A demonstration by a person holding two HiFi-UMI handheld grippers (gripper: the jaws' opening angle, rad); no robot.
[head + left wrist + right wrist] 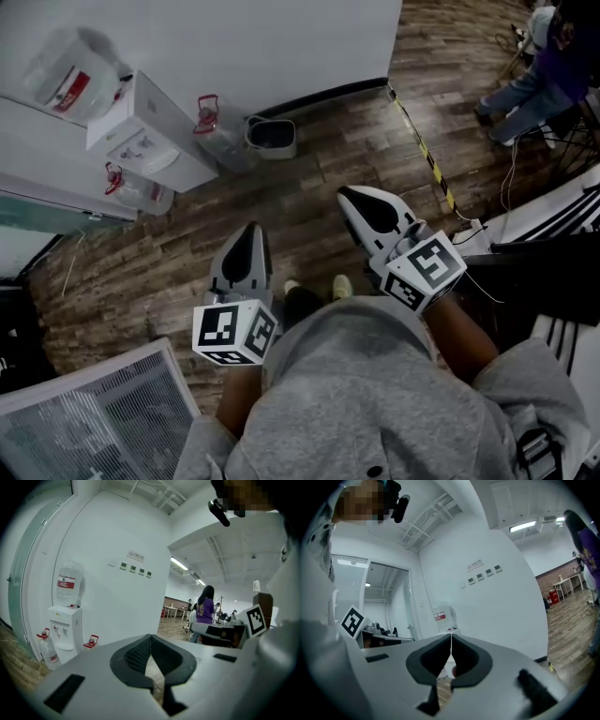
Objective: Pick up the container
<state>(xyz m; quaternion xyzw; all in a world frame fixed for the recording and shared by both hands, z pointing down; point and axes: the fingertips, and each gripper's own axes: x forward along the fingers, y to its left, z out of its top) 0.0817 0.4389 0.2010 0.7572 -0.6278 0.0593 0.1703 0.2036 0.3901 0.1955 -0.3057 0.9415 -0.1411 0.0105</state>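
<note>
A small grey bin stands on the wood floor against the white wall, well ahead of both grippers. My left gripper is held at waist height above the floor, its jaws closed with nothing between them; its own view shows the gripper the same way. My right gripper is beside it, slightly farther forward, also closed and empty, as is the gripper in its own view. Neither gripper touches anything.
A white water dispenser with a jug on top stands at the wall, with two red-handled clear water bottles beside it. A wire crate sits at lower left. Striped floor tape, a desk and a seated person are to the right.
</note>
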